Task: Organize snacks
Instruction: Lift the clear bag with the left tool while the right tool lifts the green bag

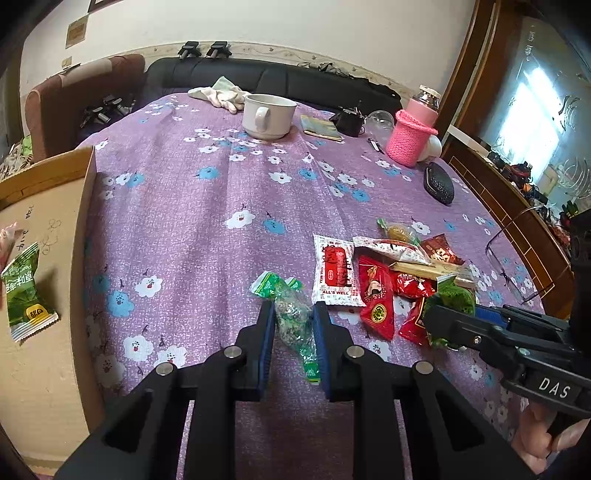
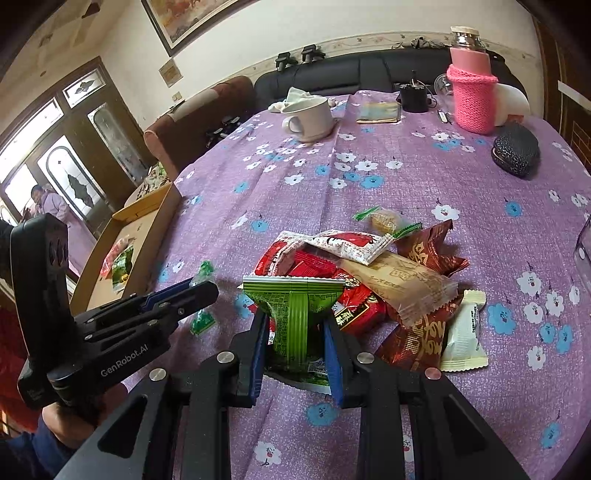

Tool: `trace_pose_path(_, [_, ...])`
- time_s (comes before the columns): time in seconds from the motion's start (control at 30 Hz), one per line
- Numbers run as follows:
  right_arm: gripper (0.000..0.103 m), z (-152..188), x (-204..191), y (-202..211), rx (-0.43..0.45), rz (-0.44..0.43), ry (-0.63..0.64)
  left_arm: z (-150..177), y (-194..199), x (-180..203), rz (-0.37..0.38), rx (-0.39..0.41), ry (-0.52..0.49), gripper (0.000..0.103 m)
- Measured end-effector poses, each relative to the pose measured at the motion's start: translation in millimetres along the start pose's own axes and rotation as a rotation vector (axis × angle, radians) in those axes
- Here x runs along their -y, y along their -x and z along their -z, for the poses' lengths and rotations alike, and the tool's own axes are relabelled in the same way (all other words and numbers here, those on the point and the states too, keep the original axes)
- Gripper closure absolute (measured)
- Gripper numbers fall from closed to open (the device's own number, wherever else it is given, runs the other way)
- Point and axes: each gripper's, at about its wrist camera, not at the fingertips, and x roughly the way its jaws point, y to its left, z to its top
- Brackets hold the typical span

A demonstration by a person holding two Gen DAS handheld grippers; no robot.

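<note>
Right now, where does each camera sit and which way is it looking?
Left wrist: on the left gripper, looking down its fingers at a green candy they pinch; cardboard box at left; right gripper and a hand show.
Right wrist: on the right gripper, fingers clamping a green packet; left gripper shows.
Shared: snack pile, white mug, purple tablecloth.

both grippers (image 1: 293,325) (image 2: 295,332) clamped, angled down

Home living room: black sofa (image 1: 236,74), framed picture (image 2: 192,18), floral-clothed table (image 1: 207,221).
</note>
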Motion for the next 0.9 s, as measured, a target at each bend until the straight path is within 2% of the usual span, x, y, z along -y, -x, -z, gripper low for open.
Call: trace_pose_path(0.9, [0.073, -1.2, 3.5, 3.0, 0.013, -0.009, -0.033, 0.0, 0.9, 3.1, 0.009, 0.008, -0.009, 0.083])
